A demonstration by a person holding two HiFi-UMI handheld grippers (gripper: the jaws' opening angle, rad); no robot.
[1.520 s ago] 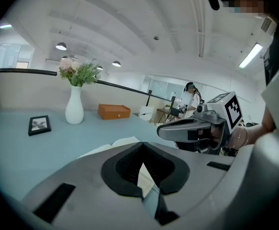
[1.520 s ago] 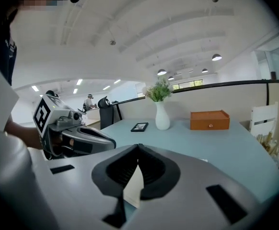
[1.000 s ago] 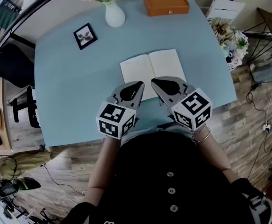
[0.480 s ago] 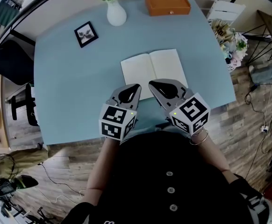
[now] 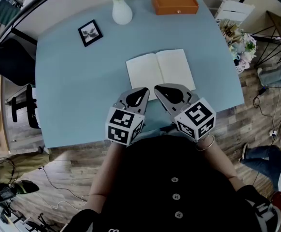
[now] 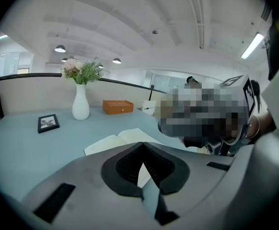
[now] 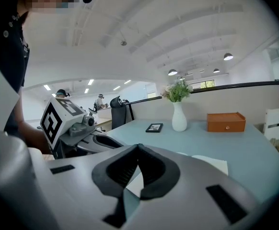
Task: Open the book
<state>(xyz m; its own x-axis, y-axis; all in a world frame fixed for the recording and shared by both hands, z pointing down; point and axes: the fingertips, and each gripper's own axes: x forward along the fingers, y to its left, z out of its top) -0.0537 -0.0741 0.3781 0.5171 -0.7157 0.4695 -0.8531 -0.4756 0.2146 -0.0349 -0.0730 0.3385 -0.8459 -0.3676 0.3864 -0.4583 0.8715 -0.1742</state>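
Book (image 5: 161,70) lies open and flat at the middle of the blue table (image 5: 73,95), both blank pages facing up. It lay the same way a second ago, so the opening looks finished. At far left stand a small picture frame (image 5: 90,33) and a white vase (image 5: 121,13), untouched. The left gripper (image 5: 141,92) hovers at the book's near edge, its claw pressed together on nothing. The right gripper (image 5: 161,90) sits just beside it over the near right page, tips likewise pressed together and empty. Both have barely shifted over the last second, only drawing a touch closer. A wooden box (image 5: 175,3) rests at the far right. Nothing seems left but to pull away.
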